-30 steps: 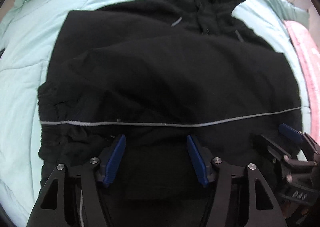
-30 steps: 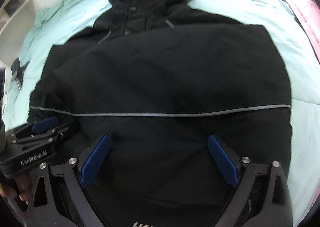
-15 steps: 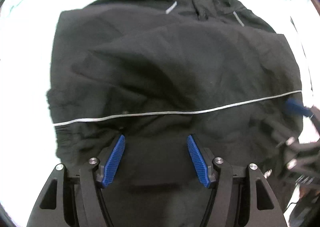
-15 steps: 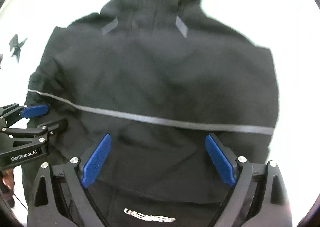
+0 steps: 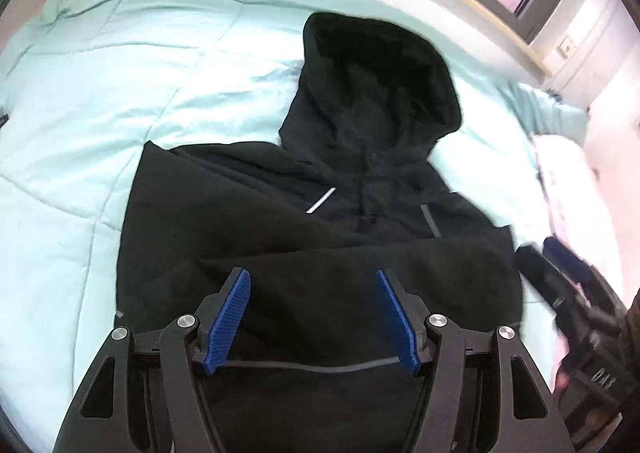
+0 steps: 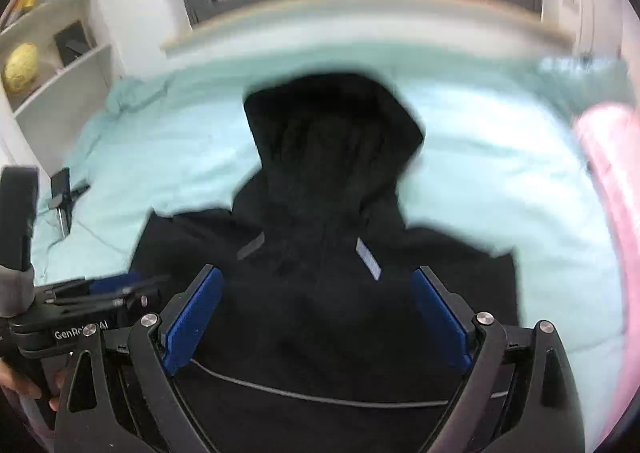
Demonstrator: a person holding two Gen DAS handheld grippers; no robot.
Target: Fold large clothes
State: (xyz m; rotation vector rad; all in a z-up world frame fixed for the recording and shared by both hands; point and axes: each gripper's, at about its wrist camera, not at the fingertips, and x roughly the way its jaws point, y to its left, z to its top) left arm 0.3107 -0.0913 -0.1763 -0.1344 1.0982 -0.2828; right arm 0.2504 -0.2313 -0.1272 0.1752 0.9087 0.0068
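A black hooded jacket (image 5: pixel 320 237) of matte fabric lay spread on a pale mint-green quilted bedcover (image 5: pixel 120 93), its hood (image 5: pixel 376 73) pointing toward the window end of the bed and a thin grey reflective stripe (image 6: pixel 320 399) running across its lower body. The left gripper (image 5: pixel 312 317), a black two-finger tool with ribbed blue pads, hung above the jacket's lower half with its jaws standing wide and nothing between them. The right gripper (image 6: pixel 316 317), of the same build, was likewise spread wide over the jacket, gripping nothing; the fabric showed dark between its pads without touching them. In the right wrist view the left gripper appeared at the lower left, beside the jacket's edge, carried in a person's hand (image 6: pixel 20 385). A small dark tripod-like object (image 6: pixel 64 197) lay on the bedcover well apart from the jacket. A pink cloth (image 6: pixel 616 173) bordered the bedcover on the right. A white shelf unit (image 6: pixel 60 65) stood beyond the bed's far left corner.
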